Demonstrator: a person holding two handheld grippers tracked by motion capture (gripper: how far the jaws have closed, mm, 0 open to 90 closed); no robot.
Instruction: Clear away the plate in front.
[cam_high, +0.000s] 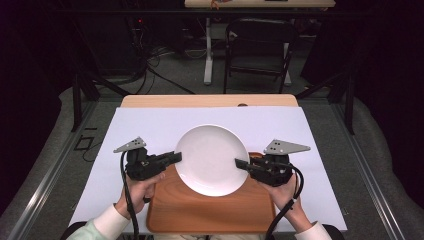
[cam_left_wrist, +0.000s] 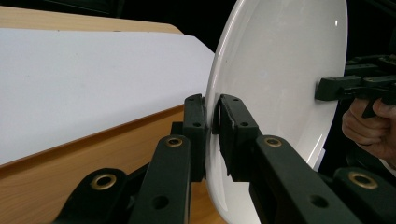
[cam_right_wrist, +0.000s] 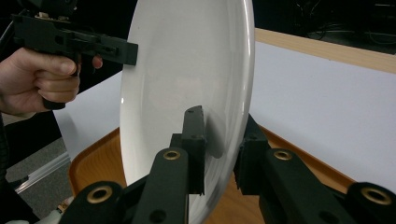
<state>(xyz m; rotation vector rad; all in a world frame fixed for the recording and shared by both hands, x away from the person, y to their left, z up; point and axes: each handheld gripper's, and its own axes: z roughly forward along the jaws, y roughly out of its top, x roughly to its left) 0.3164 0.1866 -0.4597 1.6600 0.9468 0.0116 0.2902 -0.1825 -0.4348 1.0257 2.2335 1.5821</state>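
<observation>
High view: both claws, left claw (cam_high: 176, 157) and right claw (cam_high: 240, 163), apparently clamp plate (cam_high: 211, 155).

The high view looks forward and down from above the person's side, far enough to take in the whole white plate (cam_high: 211, 159). The left gripper view sits very near the plate's (cam_left_wrist: 280, 70) left rim and looks across it. The right gripper view looks across the plate (cam_right_wrist: 187, 70) from the opposite rim. All three views share the plate.
</observation>
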